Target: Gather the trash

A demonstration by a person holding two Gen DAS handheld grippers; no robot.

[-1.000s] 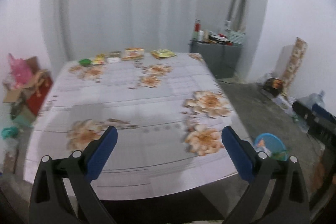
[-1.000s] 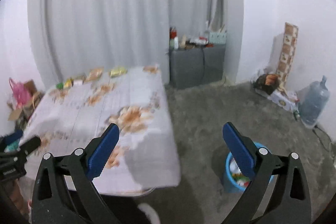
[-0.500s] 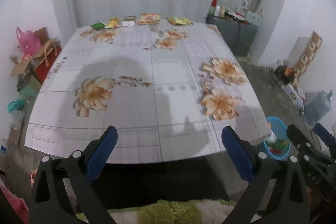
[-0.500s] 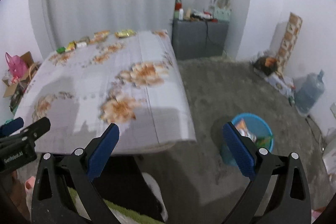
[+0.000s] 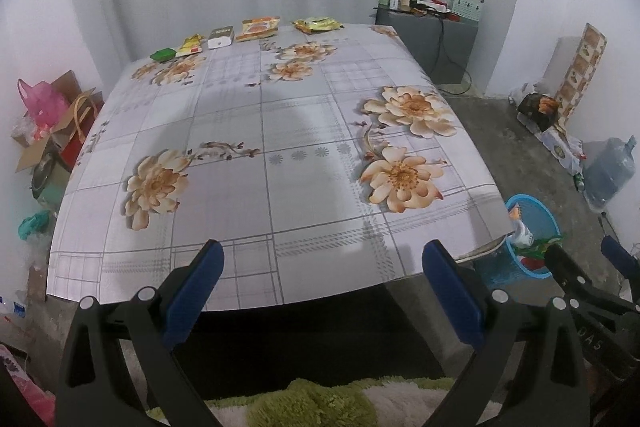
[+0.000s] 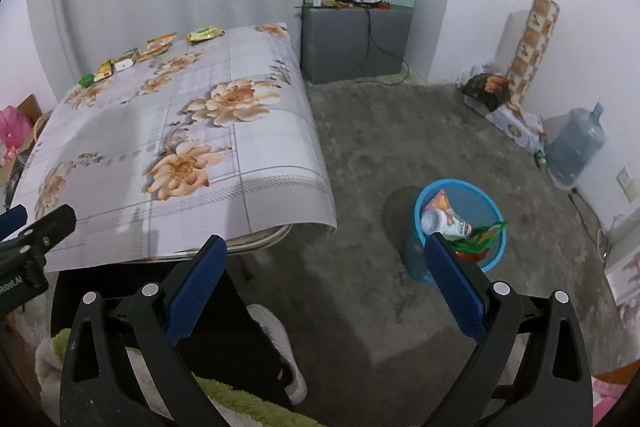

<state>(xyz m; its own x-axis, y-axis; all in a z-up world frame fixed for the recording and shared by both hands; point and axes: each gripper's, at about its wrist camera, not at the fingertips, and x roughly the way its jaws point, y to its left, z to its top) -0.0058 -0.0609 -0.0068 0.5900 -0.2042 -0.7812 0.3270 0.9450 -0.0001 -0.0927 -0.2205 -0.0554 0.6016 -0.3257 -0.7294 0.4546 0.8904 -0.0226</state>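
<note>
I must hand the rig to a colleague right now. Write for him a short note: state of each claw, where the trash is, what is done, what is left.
Left claw: open, empty, at the near edge of the table.
Right claw: open, empty, above the floor between the table and the blue bin.
Done: the bin, on the floor right of the table, already holds a bottle and some wrappers.
Left: five pieces in a row at the far edge: green packet, yellow wrapper, white box, orange packet, yellow-green packet. Each must go into the bin.
</note>
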